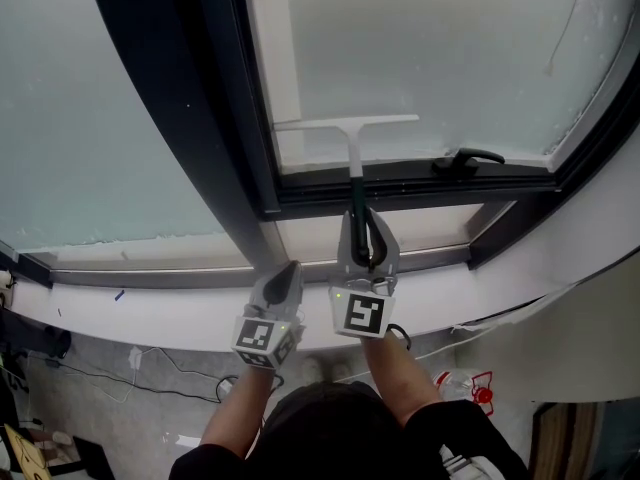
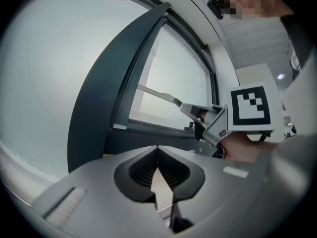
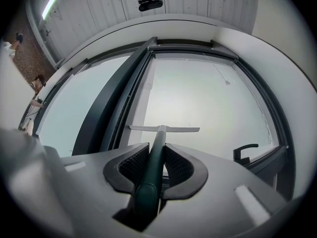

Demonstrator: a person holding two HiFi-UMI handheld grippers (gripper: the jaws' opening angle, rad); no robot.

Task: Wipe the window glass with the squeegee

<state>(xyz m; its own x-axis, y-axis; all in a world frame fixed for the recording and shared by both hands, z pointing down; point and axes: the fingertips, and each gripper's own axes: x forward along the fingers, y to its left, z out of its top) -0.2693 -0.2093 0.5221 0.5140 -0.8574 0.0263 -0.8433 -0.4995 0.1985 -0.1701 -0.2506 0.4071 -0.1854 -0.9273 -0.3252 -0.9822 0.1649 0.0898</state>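
The squeegee [image 1: 353,144] has a white blade and a dark green handle; its blade lies flat against the lower part of the window glass [image 1: 430,48]. My right gripper [image 1: 365,230] is shut on the handle, seen in the right gripper view as the squeegee [image 3: 159,135] running out between the jaws to the glass [image 3: 208,98]. My left gripper [image 1: 292,268] hangs beside it over the sill, jaws closed with nothing in them. The left gripper view shows the left gripper [image 2: 157,150] pointing at the dark frame, with the squeegee [image 2: 156,95] and right gripper [image 2: 218,125] beyond.
A thick dark mullion [image 1: 190,98] divides the wiped pane from the frosted pane at left [image 1: 70,118]. A black window handle [image 1: 468,160] sits on the lower frame right of the squeegee. A white sill [image 1: 150,313] runs below; cables and a red-and-white item [image 1: 470,386] lie on the floor.
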